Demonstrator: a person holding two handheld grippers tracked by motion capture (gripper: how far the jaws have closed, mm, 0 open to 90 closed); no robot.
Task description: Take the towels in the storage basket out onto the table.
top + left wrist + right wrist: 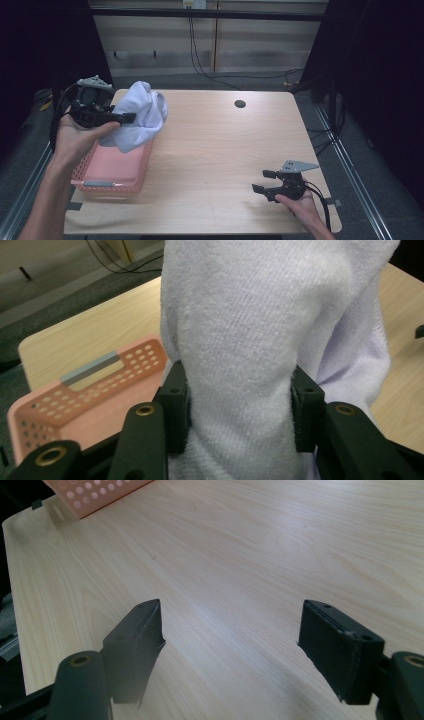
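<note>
Left gripper (pixel 131 118) carries the white towel (pixel 140 116) above the pink basket (pixel 112 186).
Fingers (pixel 176 405) clamp the towel's bunched middle; hold firm, clear the rim below. Right gripper (pixel 263 181) idles, fingers apart.

What the bunched cloth covers and the edges cut off

In the high view the white terry cloth towel (pixel 139 116) hides the far end of the pink perforated plastic basket (pixel 114 172) and the tips of the left gripper (pixel 131 118). In the left gripper view the towel runs past the top and bottom edges, the basket is cut at the left edge, and most of the pale wooden table (pixel 75 340) lies behind the cloth. In the right gripper view just a corner of the basket (pixel 95 494) shows at the top edge.
</note>
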